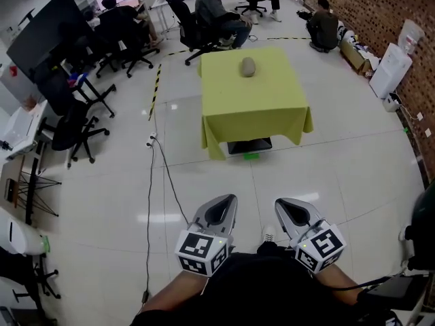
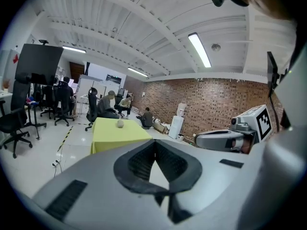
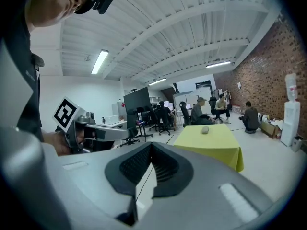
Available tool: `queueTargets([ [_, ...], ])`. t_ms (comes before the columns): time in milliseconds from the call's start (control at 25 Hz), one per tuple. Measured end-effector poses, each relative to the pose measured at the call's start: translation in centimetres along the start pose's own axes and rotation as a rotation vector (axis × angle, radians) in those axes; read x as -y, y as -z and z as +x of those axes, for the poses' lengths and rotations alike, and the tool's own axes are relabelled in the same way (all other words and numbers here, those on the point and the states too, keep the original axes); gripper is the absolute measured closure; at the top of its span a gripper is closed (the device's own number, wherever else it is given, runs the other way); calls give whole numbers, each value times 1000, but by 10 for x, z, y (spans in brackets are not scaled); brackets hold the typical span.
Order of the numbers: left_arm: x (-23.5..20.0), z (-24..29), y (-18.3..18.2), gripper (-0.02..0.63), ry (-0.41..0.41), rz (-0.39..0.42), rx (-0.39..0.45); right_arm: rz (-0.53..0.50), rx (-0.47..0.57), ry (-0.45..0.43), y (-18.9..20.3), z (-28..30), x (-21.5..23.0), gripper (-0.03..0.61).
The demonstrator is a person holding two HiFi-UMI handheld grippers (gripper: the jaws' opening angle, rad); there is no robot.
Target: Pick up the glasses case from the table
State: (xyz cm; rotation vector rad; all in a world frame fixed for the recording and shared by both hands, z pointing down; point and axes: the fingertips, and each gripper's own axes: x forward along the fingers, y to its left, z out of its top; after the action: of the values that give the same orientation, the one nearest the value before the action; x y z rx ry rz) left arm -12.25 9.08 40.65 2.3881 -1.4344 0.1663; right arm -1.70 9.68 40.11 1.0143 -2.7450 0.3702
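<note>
At the far left of the room stand black office chairs (image 1: pixel 81 124) and a large dark screen (image 1: pixel 44 36). A thin black cable (image 1: pixel 151 202) trails across the pale floor, and a strip of yellow-and-black tape (image 1: pixel 155 90) lies beyond it. In the head view the left tongs (image 1: pixel 219 210) are held low at the bottom edge, well short of the bench (image 1: pixel 258 107). In the left gripper view the left tongs (image 2: pixel 154 143) are closed, the dark pads meeting at their tips with nothing between them. The bench (image 2: pixel 117 134) is draped in a yellow-green cloth that hangs down over its sides. The glasses case (image 1: pixel 248 67) — a small grey rounded thing — lies on it near the far edge, about midway between the left and right edges. It is alone on the cloth and far from both tools, and it shows as a small lump in the left gripper view (image 2: pixel 120 124) and the right gripper view (image 3: pixel 205 130). Beyond the far edge several people (image 1: pixel 217 9) sit on chairs. The right tongs (image 1: pixel 293 212) are held beside the left, just apart from them. In the right gripper view the right tongs (image 3: pixel 151 146) are closed too — tips together and empty. A brick wall (image 1: pixel 380 15) runs along the right side, with a water dispenser (image 3: pixel 289 116) standing against it.
</note>
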Motion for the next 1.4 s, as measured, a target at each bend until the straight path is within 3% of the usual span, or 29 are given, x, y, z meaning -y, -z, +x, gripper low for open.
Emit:
queueTargets([
  [440,25,93,-44,606,-40,41,39,-26,36,-64,-36,10,95,575],
  [800,53,169,-63,606,-76,69,50,12,50,-54,-36,-7,188,575],
  [1080,45,178,-63,606,-131,75,-11,48,69,-87,-39,3,205,575],
  [1400,33,193,-65,606,-116,79,-39,75,56,-80,-37,21,221,575],
])
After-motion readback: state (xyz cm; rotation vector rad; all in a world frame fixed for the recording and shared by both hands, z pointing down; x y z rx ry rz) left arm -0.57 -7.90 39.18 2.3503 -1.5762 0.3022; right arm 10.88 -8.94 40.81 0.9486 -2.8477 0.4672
